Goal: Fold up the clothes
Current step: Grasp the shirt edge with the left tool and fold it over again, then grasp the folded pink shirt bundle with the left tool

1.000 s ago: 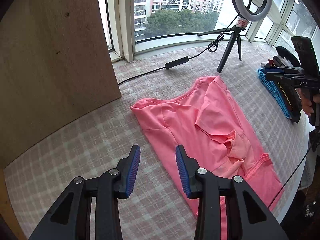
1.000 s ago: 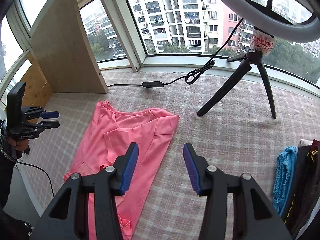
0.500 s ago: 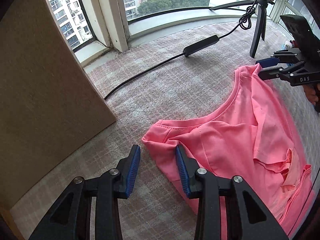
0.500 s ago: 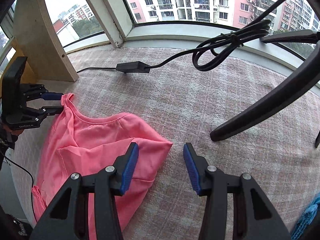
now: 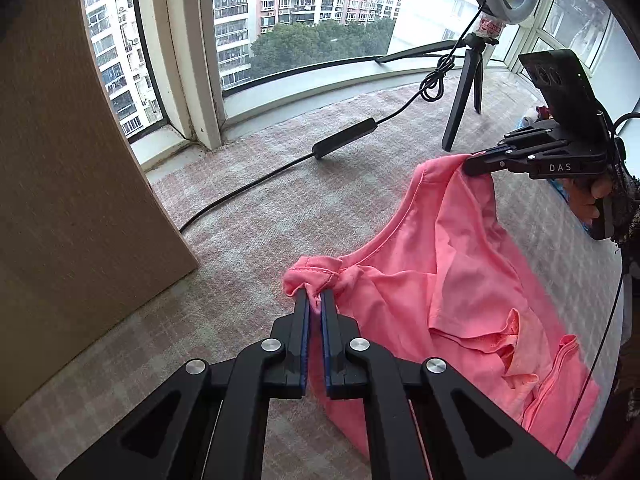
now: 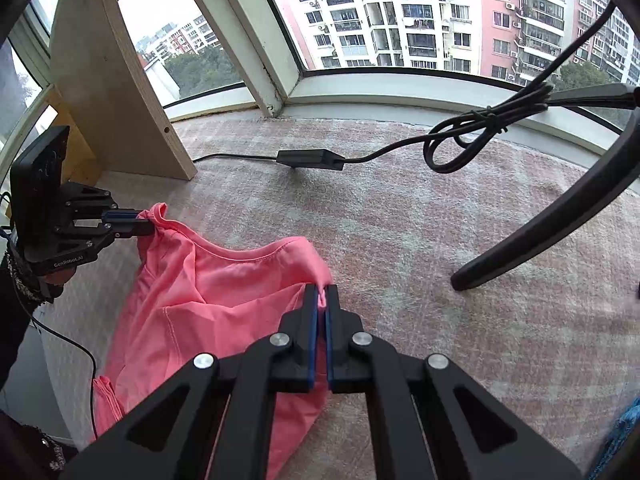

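A pink T-shirt (image 5: 472, 280) lies on the checked cloth surface, its far end lifted; it also shows in the right wrist view (image 6: 208, 300). My left gripper (image 5: 315, 300) is shut on one shoulder corner of the shirt. My right gripper (image 6: 321, 300) is shut on the other shoulder corner. Each gripper shows in the other's view, the right one (image 5: 472, 162) and the left one (image 6: 146, 226), pinching the fabric. The neckline hangs stretched between them. A crumpled sleeve (image 5: 508, 340) lies on the shirt's body.
A wooden panel (image 5: 80, 184) stands at the left. A black cable with an inline box (image 5: 344, 144) crosses the cloth behind the shirt. A ring-light tripod (image 5: 464, 92) stands at the back right. Blue folded clothes (image 6: 618, 436) lie at the right.
Both grippers moved forward to the shirt's shoulder corners and closed on them. The shoulders are now raised off the cloth.
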Demonstrator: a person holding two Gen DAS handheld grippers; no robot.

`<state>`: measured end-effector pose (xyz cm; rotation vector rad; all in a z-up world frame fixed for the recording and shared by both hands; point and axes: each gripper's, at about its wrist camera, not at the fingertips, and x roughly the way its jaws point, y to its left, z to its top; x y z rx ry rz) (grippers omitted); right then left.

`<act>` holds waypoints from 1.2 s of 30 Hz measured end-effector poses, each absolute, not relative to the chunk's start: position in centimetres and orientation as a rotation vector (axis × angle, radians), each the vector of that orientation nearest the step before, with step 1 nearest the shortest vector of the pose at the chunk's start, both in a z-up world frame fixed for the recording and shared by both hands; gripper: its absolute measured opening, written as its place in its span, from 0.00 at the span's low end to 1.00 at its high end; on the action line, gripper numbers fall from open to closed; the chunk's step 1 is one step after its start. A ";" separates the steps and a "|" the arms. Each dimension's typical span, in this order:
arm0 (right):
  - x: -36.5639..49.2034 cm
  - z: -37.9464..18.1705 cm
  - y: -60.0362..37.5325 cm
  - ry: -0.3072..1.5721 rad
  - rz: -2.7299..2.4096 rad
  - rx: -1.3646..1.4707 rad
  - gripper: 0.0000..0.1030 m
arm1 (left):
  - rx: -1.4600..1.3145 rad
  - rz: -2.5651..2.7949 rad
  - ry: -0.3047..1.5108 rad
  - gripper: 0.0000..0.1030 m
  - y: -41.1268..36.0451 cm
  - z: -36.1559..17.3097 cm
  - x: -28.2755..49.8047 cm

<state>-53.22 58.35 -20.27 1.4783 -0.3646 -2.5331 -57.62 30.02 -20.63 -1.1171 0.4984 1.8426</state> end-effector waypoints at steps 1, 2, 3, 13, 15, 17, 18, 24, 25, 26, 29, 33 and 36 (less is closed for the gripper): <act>-52.4 -19.0 58.0 -0.364 -2.544 1.455 0.03 | -1.102 1.845 0.494 0.04 29.3 -19.5 -57.0; -51.5 -17.7 57.7 -0.364 -2.554 1.431 0.03 | -1.084 1.847 0.489 0.04 28.5 -18.4 -56.2; -50.6 -16.4 57.4 -0.363 -2.564 1.406 0.03 | -1.065 1.848 0.486 0.04 27.9 -17.5 -55.4; -34.0 -9.3 52.2 -0.311 -2.600 1.311 0.03 | -0.967 1.807 0.493 0.04 19.4 -13.7 -40.4; -30.3 -10.3 50.6 -0.344 -2.588 1.344 0.03 | -0.983 1.774 0.495 0.04 18.1 -14.8 -36.9; -27.3 -11.8 49.0 -0.366 -2.586 1.388 0.03 | -1.011 1.735 0.503 0.04 17.2 -16.4 -33.9; -26.1 -13.0 48.3 -0.356 -2.577 1.419 0.03 | -1.027 1.717 0.511 0.04 16.8 -17.2 -32.6; -21.5 -20.3 45.2 -0.259 -2.472 1.723 0.04 | -1.222 1.666 0.623 0.10 15.1 -22.6 -29.2; -20.6 -20.2 45.1 -0.252 -2.464 1.741 0.04 | -1.231 1.671 0.609 0.10 14.3 -22.2 -28.8; -19.7 -19.9 45.0 -0.250 -2.459 1.750 0.06 | -1.230 1.673 0.596 0.11 13.4 -21.4 -28.4; -16.9 -16.3 45.3 -0.324 -2.460 1.637 0.15 | -1.212 1.676 0.569 0.14 10.9 -18.5 -27.0; -14.2 -10.9 45.4 -0.425 -2.477 1.395 0.40 | -1.156 1.719 0.641 0.20 9.5 -15.8 -26.0; -15.0 -11.8 45.8 -0.486 -2.541 1.437 0.43 | -1.143 1.722 0.614 0.25 11.2 -16.7 -26.7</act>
